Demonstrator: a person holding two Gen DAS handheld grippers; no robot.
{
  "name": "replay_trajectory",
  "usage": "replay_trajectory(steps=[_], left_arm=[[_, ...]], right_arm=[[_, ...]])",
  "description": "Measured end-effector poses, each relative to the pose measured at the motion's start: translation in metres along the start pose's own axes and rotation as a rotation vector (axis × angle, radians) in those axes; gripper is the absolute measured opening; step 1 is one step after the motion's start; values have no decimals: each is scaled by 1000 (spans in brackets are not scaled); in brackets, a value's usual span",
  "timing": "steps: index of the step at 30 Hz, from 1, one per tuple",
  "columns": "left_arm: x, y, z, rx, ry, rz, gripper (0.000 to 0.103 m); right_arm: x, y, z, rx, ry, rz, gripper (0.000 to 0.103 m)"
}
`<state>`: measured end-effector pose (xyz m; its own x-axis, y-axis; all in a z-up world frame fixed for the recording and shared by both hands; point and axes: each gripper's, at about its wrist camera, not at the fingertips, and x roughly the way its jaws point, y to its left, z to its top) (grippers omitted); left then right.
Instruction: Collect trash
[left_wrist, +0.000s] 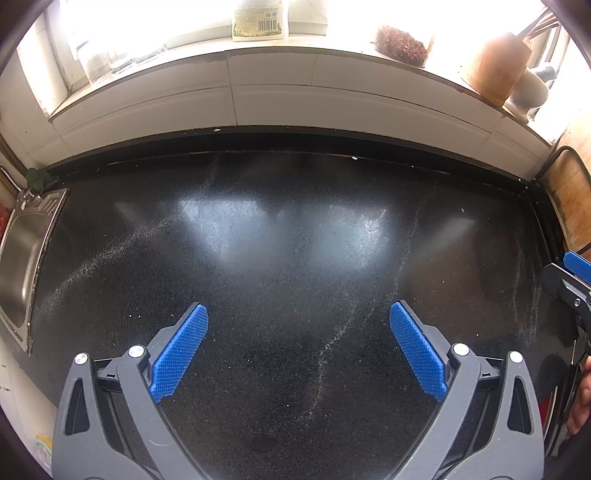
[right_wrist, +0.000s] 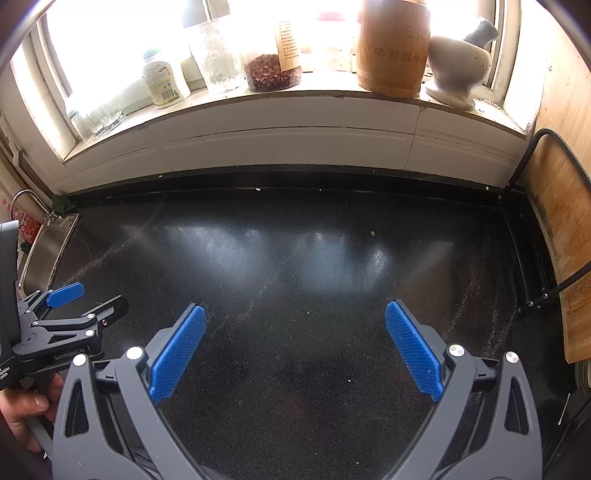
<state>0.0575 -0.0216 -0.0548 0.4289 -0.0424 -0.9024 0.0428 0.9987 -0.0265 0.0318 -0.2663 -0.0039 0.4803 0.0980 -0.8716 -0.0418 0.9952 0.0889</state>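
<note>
My left gripper is open and empty above the black speckled countertop. My right gripper is open and empty above the same countertop. The left gripper also shows at the left of the right wrist view, its jaws apart. Part of the right gripper shows at the right edge of the left wrist view. Only tiny crumbs lie on the counter: a greenish speck and white specks near the back edge.
A steel sink is at the left. A wooden cutting board in a black rack stands at the right. The windowsill holds a white bottle, a jar of red spice, a bamboo container and a mortar.
</note>
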Motion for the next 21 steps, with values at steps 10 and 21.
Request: replay_trajectory(steps=[10, 21], left_arm=[[0, 1, 0, 5, 0, 6, 96], [-5, 1, -1, 16, -7, 10, 96]], right_arm=[[-1, 0, -2, 3, 0, 0, 95], [-1, 0, -1, 3, 1, 2, 95]])
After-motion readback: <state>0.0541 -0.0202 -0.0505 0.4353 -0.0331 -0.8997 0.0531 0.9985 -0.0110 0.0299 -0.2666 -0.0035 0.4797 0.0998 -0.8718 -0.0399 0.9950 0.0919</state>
